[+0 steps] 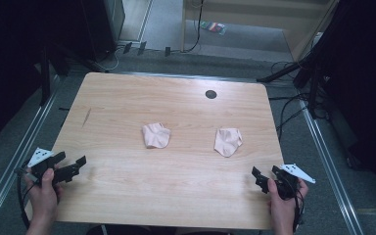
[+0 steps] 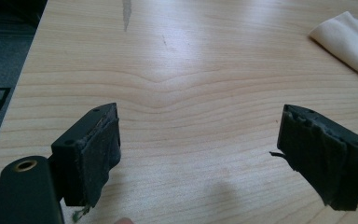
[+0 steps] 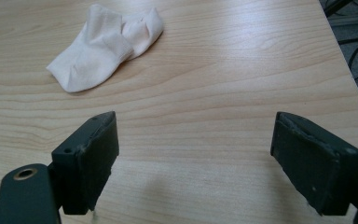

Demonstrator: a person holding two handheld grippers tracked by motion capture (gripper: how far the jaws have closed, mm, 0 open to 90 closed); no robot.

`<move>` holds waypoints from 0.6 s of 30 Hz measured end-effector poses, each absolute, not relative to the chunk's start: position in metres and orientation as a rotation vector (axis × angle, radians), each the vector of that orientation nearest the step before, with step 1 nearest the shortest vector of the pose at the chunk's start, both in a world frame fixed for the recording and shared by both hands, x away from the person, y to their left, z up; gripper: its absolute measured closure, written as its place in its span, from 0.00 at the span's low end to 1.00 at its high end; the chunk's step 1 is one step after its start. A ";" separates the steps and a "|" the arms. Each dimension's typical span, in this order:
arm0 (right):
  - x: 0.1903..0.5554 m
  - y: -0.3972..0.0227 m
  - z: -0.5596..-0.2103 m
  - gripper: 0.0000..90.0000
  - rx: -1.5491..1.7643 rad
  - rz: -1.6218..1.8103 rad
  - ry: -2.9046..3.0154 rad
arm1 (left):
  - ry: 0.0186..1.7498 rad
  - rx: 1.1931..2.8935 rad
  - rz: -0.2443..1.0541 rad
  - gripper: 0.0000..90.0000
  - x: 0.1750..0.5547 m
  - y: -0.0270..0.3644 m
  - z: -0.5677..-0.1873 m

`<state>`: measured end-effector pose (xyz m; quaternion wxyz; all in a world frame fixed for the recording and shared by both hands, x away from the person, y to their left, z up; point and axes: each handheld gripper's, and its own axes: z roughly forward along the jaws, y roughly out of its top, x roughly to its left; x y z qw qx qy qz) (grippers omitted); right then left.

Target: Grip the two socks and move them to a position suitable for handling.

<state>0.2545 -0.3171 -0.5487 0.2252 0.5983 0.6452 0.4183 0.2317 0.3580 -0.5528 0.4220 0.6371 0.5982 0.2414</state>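
Socks, two of them, pale pink, lie near the middle of the wooden worktop (image 1: pixel 127 98): the left sock (image 1: pixel 155 135) and the right sock (image 1: pixel 227 141) sit side by side, well apart from each other, each crumpled and partly folded over itself. Both rest flat on the bare wood, touched by nothing.

At the near left edge of the worktop, the left claw (image 1: pixel 71 166) is held in a hand, its jaws spread wide with only wood grain between them; the left gripper view shows the left sock's edge far off at the upper right. At the near right edge, the right claw (image 1: pixel 264 175) is likewise held in a hand with jaws spread apart and empty; the right gripper view shows the right sock ahead and to the upper left, well clear of the jaws.

A small dark round hole (image 1: pixel 211 94) marks the worktop's far side, beyond the socks. A thin dark streak (image 1: pixel 86 116) runs along the wood towards the left edge.
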 end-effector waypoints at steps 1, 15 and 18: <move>0.255 -0.318 -0.549 0.17 1.651 1.156 1.779 | 1.500 1.596 0.606 0.15 0.232 0.358 -0.553; 0.259 -0.297 -0.534 0.16 1.599 1.196 1.802 | 1.512 1.601 0.598 0.15 0.233 0.358 -0.553; 0.265 -0.286 -0.524 0.16 1.578 1.209 1.809 | 1.514 1.605 0.599 0.16 0.233 0.358 -0.553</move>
